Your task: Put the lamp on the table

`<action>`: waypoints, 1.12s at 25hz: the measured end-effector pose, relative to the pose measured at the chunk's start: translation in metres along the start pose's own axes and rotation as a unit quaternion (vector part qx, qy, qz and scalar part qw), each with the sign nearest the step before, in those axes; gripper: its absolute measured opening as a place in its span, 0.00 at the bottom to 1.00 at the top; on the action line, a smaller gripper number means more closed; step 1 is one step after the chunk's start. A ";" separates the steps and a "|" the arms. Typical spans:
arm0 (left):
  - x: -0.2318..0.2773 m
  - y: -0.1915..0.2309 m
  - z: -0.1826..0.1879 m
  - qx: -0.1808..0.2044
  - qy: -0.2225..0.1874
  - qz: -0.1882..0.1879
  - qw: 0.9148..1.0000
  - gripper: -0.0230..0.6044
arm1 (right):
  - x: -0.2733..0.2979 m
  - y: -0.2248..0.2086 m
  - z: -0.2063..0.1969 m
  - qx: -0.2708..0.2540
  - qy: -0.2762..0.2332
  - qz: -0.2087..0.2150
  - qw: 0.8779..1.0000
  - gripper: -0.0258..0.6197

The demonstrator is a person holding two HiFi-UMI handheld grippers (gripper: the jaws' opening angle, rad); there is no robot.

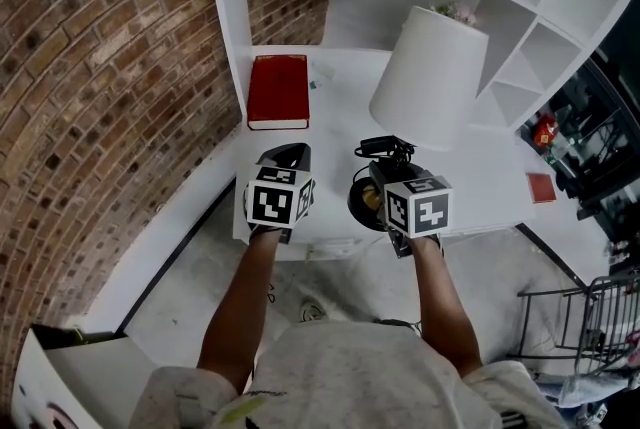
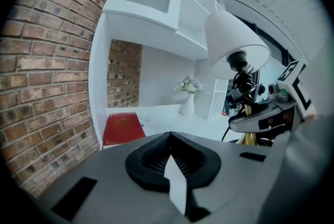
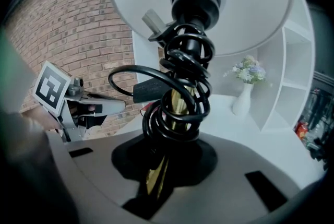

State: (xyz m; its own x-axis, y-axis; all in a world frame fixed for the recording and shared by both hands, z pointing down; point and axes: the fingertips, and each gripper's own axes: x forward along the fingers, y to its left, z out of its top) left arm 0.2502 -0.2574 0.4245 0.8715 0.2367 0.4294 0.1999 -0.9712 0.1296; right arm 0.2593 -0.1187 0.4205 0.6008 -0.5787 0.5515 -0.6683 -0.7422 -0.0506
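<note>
The lamp has a white shade (image 1: 430, 77), a brass stem (image 3: 180, 105) and a black cord coiled round the stem. It is held over the front edge of the white table (image 1: 340, 107), tilted away from me. My right gripper (image 1: 385, 172) is shut on the stem just below the coil, and in the right gripper view (image 3: 162, 165) the brass shows between its black pads. My left gripper (image 1: 287, 157) hovers to the lamp's left and touches nothing. Between its pads, seen in the left gripper view (image 2: 175, 165), is a narrow gap with only the white table behind.
A red book (image 1: 278, 92) lies at the table's back left beside the brick wall (image 1: 100, 67). A white vase of flowers (image 2: 189, 97) stands at the back. White shelves (image 1: 540, 17) rise on the right, a small red item (image 1: 541, 187) lies near the right edge, and a wire cart (image 1: 575, 317) stands on the floor.
</note>
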 end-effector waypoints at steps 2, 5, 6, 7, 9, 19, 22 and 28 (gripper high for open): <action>-0.002 0.006 0.001 -0.002 -0.002 0.004 1.000 0.03 | 0.004 0.003 0.003 -0.004 0.000 0.003 1.000 0.14; -0.006 0.016 0.000 -0.004 -0.003 0.012 1.000 0.03 | 0.011 0.012 0.007 -0.009 -0.001 0.010 1.000 0.14; -0.007 0.019 0.000 -0.005 -0.003 0.015 1.000 0.03 | 0.013 0.014 0.009 -0.011 -0.001 0.014 1.000 0.14; -0.009 0.022 0.001 -0.005 -0.005 0.018 1.000 0.03 | 0.015 0.017 0.011 -0.013 -0.002 0.017 1.000 0.14; -0.012 0.027 0.004 -0.006 -0.008 0.024 1.000 0.03 | 0.019 0.021 0.016 -0.018 -0.003 0.023 1.000 0.14; -0.031 0.070 0.003 -0.027 -0.020 0.079 0.996 0.03 | 0.050 0.050 0.041 -0.061 -0.012 0.066 0.996 0.14; -0.037 0.082 0.001 -0.032 -0.022 0.100 0.994 0.03 | 0.061 0.058 0.045 -0.075 -0.013 0.084 0.994 0.14; -0.044 0.102 -0.005 -0.052 -0.022 0.147 0.988 0.03 | 0.083 0.073 0.056 -0.102 -0.013 0.132 0.986 0.14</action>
State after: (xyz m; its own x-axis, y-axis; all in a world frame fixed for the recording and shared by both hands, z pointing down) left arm 0.2297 -0.3668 0.4232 0.9038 -0.0585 0.4239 -0.1095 -0.9892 0.0971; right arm 0.2852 -0.2398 0.4163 0.4035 -0.7529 0.5199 -0.8757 -0.4825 -0.0192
